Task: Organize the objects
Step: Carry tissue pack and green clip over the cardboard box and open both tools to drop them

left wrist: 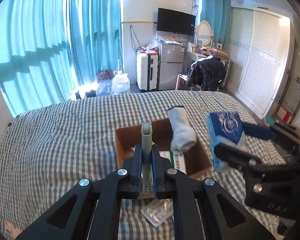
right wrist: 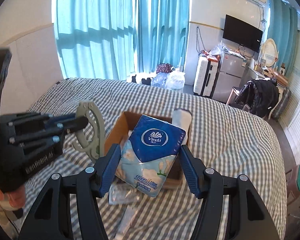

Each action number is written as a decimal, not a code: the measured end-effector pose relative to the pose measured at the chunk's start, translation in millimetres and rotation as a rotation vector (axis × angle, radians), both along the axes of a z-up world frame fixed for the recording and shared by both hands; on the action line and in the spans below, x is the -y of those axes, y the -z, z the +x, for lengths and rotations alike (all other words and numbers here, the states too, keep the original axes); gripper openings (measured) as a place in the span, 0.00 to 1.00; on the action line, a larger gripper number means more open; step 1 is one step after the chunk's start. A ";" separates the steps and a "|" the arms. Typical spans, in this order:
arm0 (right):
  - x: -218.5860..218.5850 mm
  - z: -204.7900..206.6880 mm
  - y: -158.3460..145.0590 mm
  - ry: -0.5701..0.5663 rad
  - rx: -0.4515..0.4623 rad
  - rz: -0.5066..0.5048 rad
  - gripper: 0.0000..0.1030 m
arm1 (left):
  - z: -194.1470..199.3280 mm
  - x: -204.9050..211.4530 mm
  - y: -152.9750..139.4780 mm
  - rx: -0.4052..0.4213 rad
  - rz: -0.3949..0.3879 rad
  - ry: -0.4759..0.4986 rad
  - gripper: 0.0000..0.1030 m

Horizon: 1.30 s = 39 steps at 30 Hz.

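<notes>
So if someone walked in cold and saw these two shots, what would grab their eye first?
Probably the blue Vinda tissue pack, held between the right gripper fingers above the open cardboard box on the checked bed. Next, the grey-green folding hanger clamped in the left gripper, and the turquoise curtains behind.

Daylight pours through the teal curtains, which glow bright and carry slanting bands of shadow (window bars, by the look). The white wall near the ceiling washes out. Both fisheye views bend straight lines hard toward the edges, with black vignette in the corners. The tissue pack is sharp in the right view, motion-smeared in the left; the bed is evenly lit.
</notes>
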State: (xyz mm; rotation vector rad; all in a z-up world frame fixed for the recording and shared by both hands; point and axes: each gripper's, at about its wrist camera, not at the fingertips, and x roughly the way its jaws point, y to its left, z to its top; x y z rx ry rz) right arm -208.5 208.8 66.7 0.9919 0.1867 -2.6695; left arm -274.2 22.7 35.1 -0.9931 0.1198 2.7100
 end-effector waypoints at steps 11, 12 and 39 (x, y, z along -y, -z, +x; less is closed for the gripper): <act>17.5 -102.8 40.5 0.012 0.051 0.007 0.58 | -84.0 -4.9 54.6 0.082 0.023 0.004 0.09; 17.5 -110.1 46.9 0.017 0.059 0.005 0.58 | -82.8 -7.7 60.4 0.084 0.018 0.010 0.09; -1.9 -119.9 37.7 0.081 0.007 -0.064 0.78 | -59.5 11.1 53.4 0.080 0.076 0.032 0.84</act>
